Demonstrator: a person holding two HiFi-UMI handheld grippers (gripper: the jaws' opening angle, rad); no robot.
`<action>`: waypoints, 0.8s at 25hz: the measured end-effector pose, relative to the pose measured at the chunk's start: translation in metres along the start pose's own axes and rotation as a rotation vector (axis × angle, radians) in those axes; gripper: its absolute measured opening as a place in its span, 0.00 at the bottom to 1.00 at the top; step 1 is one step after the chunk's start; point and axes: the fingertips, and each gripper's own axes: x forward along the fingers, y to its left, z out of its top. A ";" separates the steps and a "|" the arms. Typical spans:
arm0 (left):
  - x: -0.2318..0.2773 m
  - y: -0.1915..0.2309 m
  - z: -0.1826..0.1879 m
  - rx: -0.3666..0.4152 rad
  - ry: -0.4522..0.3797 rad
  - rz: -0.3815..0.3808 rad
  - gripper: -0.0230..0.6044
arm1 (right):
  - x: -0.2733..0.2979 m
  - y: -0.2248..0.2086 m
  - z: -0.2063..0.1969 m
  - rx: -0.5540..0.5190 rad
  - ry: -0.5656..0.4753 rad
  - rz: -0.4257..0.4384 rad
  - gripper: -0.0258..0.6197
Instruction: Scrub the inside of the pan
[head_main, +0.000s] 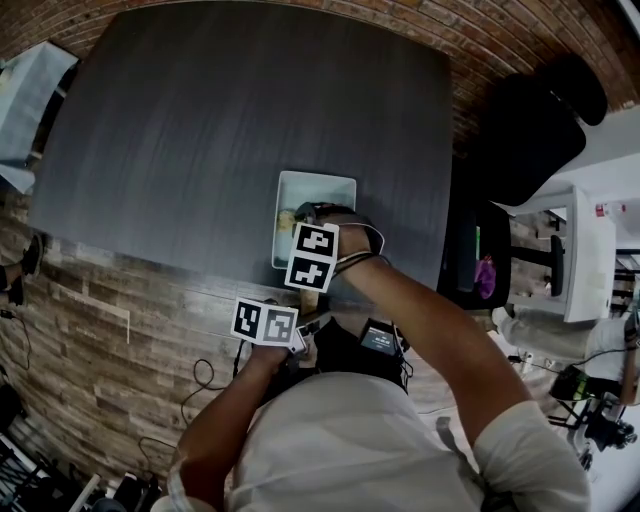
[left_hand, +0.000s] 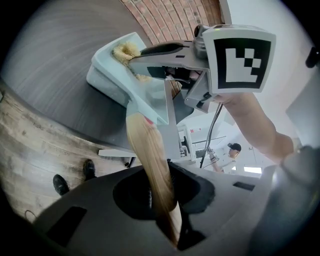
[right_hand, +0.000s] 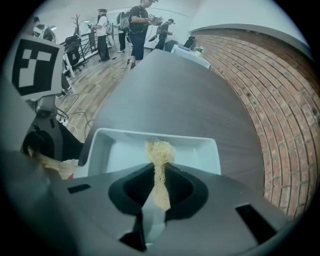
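Observation:
A pale blue rectangular pan (head_main: 335, 188) sits near the front edge of the dark table. Its wooden handle (left_hand: 150, 155) runs back between the jaws of my left gripper (left_hand: 161, 200), which is shut on it. In the head view the left gripper (head_main: 300, 305) is just below the pan, at the table's edge. My right gripper (head_main: 303, 214) points steeply down into the pan's left side. It is shut on a yellowish fibrous scrubber (right_hand: 160, 152), whose tuft sticks out past the jaws over the pan's floor (right_hand: 200, 152). Whether the scrubber (left_hand: 125, 50) touches the floor I cannot tell.
The dark grey table (head_main: 200, 120) stretches far behind and left of the pan. A black chair (head_main: 530, 120) stands at the right. Brick paving (right_hand: 270, 100) borders the table. Several people (right_hand: 137, 22) stand far off beyond the table's end.

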 end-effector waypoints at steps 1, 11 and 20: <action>0.000 0.000 0.000 0.000 0.000 -0.001 0.14 | -0.001 0.004 0.000 0.000 -0.001 0.016 0.14; 0.001 0.000 0.000 0.000 0.008 -0.002 0.14 | -0.008 0.034 0.004 0.005 0.000 0.184 0.14; 0.001 0.000 0.001 -0.005 0.000 -0.003 0.14 | -0.015 0.054 0.006 0.039 -0.005 0.348 0.14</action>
